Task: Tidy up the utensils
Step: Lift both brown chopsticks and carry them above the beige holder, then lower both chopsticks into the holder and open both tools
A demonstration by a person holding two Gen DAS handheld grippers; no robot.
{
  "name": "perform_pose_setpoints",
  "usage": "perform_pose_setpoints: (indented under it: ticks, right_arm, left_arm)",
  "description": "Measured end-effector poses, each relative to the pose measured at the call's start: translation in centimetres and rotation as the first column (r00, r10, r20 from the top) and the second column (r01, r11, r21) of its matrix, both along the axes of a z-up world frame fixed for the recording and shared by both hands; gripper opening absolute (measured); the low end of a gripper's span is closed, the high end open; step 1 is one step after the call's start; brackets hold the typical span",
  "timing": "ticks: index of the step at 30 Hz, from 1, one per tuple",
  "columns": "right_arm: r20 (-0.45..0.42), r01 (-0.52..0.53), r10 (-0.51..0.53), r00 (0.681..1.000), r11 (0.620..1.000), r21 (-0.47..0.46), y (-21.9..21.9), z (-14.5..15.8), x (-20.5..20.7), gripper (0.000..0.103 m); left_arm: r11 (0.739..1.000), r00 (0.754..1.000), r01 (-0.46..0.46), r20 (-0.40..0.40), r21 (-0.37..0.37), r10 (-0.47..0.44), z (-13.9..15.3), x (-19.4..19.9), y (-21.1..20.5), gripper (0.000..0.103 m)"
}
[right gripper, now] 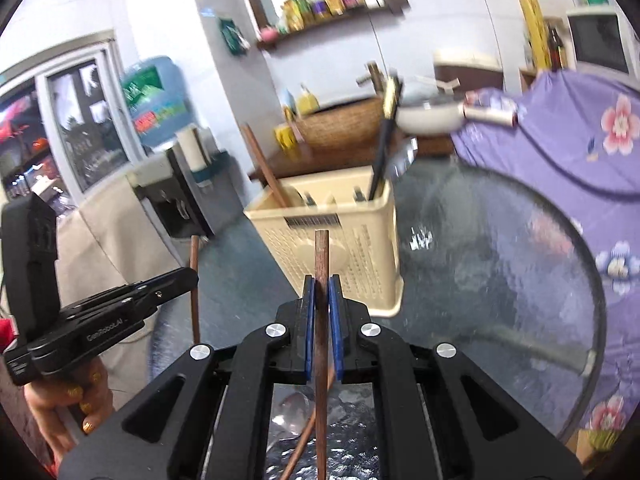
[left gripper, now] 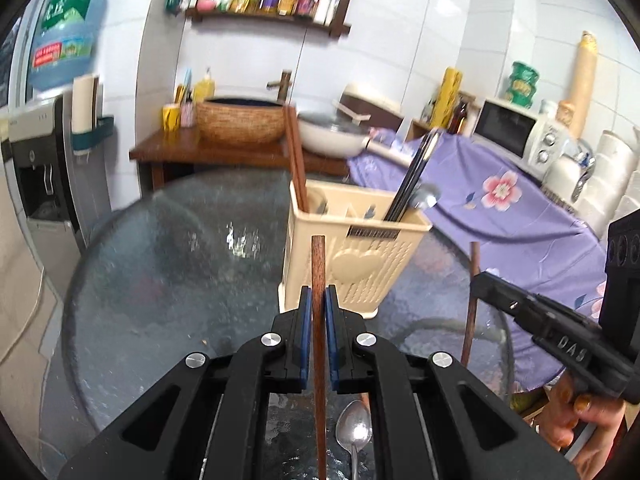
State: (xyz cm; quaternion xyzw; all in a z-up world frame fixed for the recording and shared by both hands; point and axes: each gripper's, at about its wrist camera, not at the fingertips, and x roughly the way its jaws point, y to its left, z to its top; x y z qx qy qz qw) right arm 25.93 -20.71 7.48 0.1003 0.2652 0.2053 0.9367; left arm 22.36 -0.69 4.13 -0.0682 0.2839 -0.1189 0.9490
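A beige utensil caddy [left gripper: 352, 248] stands on the round glass table [left gripper: 168, 264]; it also shows in the right wrist view [right gripper: 340, 240]. It holds brown chopsticks [left gripper: 297, 160], black chopsticks [left gripper: 412, 172] and a spoon [left gripper: 426, 196]. My left gripper [left gripper: 319, 300] is shut on a brown wooden chopstick [left gripper: 319, 272], upright, just in front of the caddy. My right gripper [right gripper: 321, 290] is shut on another brown chopstick [right gripper: 321, 256], also upright near the caddy. Each gripper shows in the other's view: the right [left gripper: 476, 280], the left [right gripper: 192, 276]. A metal spoon [left gripper: 354, 428] lies on the table below my left gripper.
A purple flowered cloth [left gripper: 512, 208] covers a counter to the right, with a microwave [left gripper: 516, 132]. A wooden stand holds a woven basin [left gripper: 240, 120] and a white pan [left gripper: 332, 132] behind the table. A water dispenser [left gripper: 36, 168] stands at left. Another brown stick [right gripper: 304, 440] lies under my right gripper.
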Motion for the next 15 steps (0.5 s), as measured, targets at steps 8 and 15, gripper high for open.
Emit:
perform_pose_setpoints:
  ticks: [8, 15]
  right_arm:
    - [0.073, -0.036, 0.037, 0.997, 0.999, -0.004, 0.0, 3.2, -2.2, 0.008]
    - [0.075, -0.056, 0.057, 0.996, 0.998, -0.013, 0.7, 3.6, -1.9, 0.008]
  left_arm:
    - [1.0, 0.997, 0.002, 0.082, 0.017, -0.003, 2.8, -1.9, 0.3, 0.007]
    - [0.999, 0.994, 0.012, 0.105, 0.035, -0.015, 3.7, -2.3, -0.3, 0.007]
